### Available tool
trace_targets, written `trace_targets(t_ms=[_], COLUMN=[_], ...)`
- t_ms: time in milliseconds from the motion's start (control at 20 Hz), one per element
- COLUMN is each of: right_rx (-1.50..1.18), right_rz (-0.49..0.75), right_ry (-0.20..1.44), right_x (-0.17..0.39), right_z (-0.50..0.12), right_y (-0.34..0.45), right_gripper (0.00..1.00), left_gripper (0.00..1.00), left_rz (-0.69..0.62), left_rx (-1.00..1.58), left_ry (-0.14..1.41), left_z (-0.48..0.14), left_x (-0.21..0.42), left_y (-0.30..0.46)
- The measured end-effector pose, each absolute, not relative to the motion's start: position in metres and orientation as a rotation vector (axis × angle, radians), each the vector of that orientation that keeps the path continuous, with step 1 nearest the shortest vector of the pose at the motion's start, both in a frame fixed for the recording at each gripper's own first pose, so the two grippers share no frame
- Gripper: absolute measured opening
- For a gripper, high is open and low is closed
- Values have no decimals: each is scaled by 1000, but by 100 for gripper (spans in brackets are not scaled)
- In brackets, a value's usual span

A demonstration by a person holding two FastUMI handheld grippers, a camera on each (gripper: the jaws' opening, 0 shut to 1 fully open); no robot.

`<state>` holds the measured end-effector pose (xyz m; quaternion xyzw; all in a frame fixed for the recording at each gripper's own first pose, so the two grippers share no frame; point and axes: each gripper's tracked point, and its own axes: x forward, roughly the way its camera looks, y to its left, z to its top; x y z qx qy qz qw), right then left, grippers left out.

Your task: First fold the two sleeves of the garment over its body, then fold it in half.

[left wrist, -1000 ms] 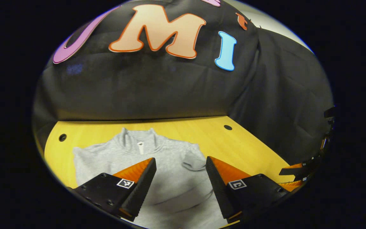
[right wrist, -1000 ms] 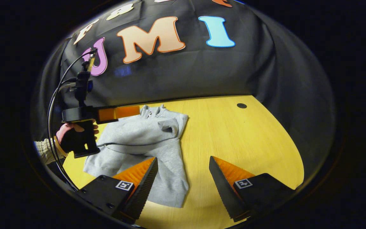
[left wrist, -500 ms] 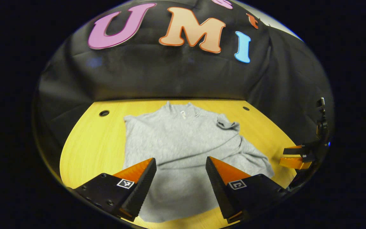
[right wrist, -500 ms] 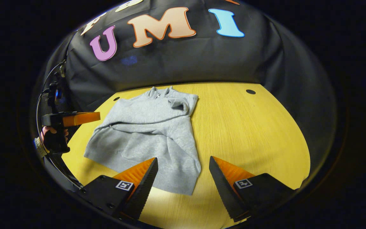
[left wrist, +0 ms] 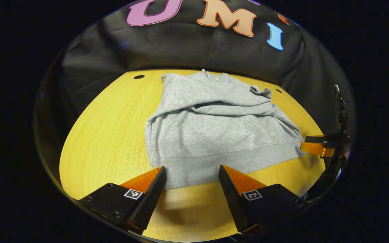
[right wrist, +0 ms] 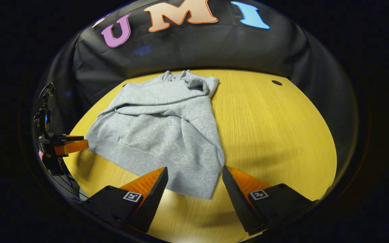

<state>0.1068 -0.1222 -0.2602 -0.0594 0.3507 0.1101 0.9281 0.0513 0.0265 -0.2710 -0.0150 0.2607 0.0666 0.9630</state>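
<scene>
Left tongs gape wide, empty, above the hem's left corner. Garment lies flat mid-bench, sleeves folded over (likely done). Right tongs likewise wide, empty, at the right corner. Next: pinch hem corners, fold in half.

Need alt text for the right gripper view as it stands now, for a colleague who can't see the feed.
A grey sweatshirt lies on a yellow wooden table, both sleeves folded over its body, collar toward the black cloth wall. The right gripper hangs open over the near hem corner, holding nothing. The left gripper sits at the hem's other end.
</scene>
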Motion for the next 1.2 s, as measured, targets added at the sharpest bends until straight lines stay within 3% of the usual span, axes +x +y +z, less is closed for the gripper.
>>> trace_targets(t_ms=[550, 650, 750, 800, 850, 900, 1000, 1050, 1100, 1200], right_rx=[-166, -163, -155, -137, -117, -108, -108, -112, -123, -136], right_rz=[207, 209, 225, 229, 231, 229, 227, 217, 215, 210], right_ry=[671, 667, 674, 686, 697, 703, 708, 705, 706, 707], right_x=[103, 101, 99, 97, 96, 96, 95, 96, 96, 96], right_z=[-273, -273, -274, -275, -276, -277, -277, -277, -277, -276], right_y=[-120, -115, -107, -101, -97, -93, -91, -90, -90, -88], right_gripper=[99, 90, 76, 64, 53, 33, 19, 22, 13, 12], left_gripper=[84, 79, 66, 52, 46, 28, 8, 4, 1, 0], left_rz=[202, 192, 170, 167, 153, 145, 143, 143, 144, 146], left_rx=[42, 28, 3, -10, -26, -46, -74, -74, -73, -70], left_ry=[508, 505, 511, 516, 510, 509, 502, 506, 504, 504], left_z=[-284, -281, -281, -282, -282, -281, -280, -281, -279, -279], left_x=[57, 59, 65, 67, 70, 71, 75, 75, 74, 75], left_y=[41, 39, 33, 34, 32, 32, 32, 32, 33, 33])
